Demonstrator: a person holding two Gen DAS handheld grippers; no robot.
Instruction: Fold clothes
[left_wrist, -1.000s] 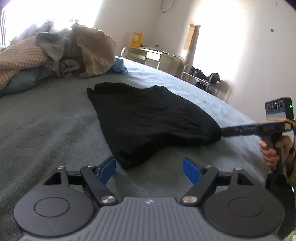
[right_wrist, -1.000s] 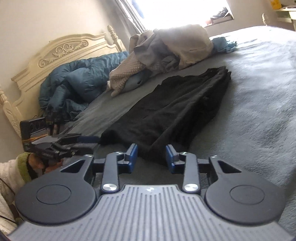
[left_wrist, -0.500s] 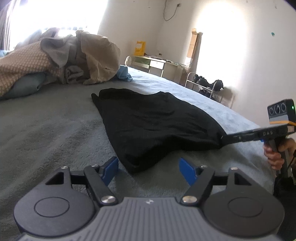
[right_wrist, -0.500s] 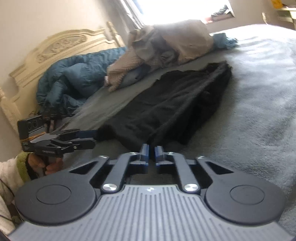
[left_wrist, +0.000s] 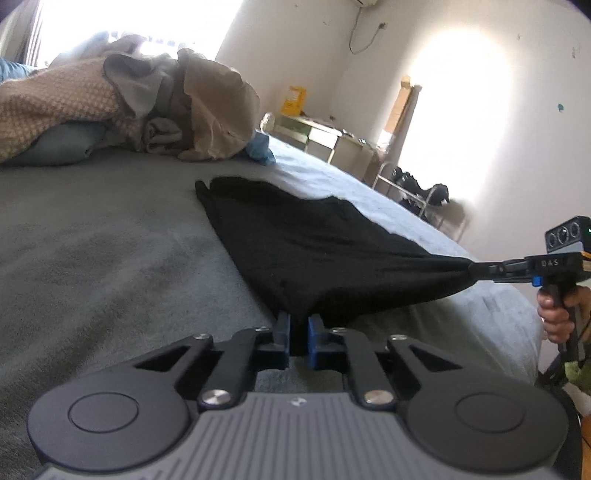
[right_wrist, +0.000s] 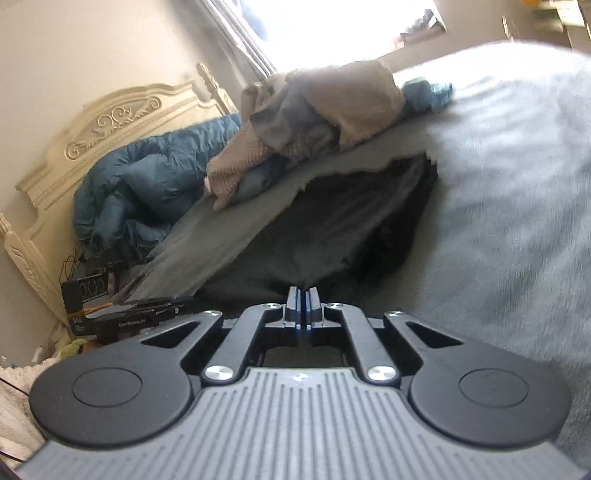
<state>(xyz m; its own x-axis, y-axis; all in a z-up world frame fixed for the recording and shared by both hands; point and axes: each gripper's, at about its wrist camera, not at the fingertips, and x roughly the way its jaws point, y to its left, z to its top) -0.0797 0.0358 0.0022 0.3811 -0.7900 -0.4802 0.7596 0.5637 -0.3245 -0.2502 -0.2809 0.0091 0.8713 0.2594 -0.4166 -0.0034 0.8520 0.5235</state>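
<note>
A black garment (left_wrist: 314, 243) lies spread on the grey bed cover (left_wrist: 92, 240), its near edge raised and pulled taut between both grippers. In the left wrist view my left gripper (left_wrist: 299, 321) is closing its jaws, and the garment's near corner sits pinched between the blue pads (left_wrist: 282, 326). My right gripper (left_wrist: 476, 267), held by a hand at the far right, is shut on the other near corner. The right wrist view shows the right gripper (right_wrist: 303, 295) shut with black garment (right_wrist: 332, 229) cloth in its tips, and the left gripper (right_wrist: 188, 301) to the left.
A heap of beige and grey clothes (left_wrist: 147, 107) lies at the far side of the bed. A blue quilt (right_wrist: 147, 177) is bunched against the cream headboard (right_wrist: 110, 122). A desk (left_wrist: 325, 140) and a shoe rack (left_wrist: 417, 192) stand by the far wall.
Both grippers went from open to closed on the garment's near corners, the right one first. The near edge has come up off the bed and stretched taut between them.
</note>
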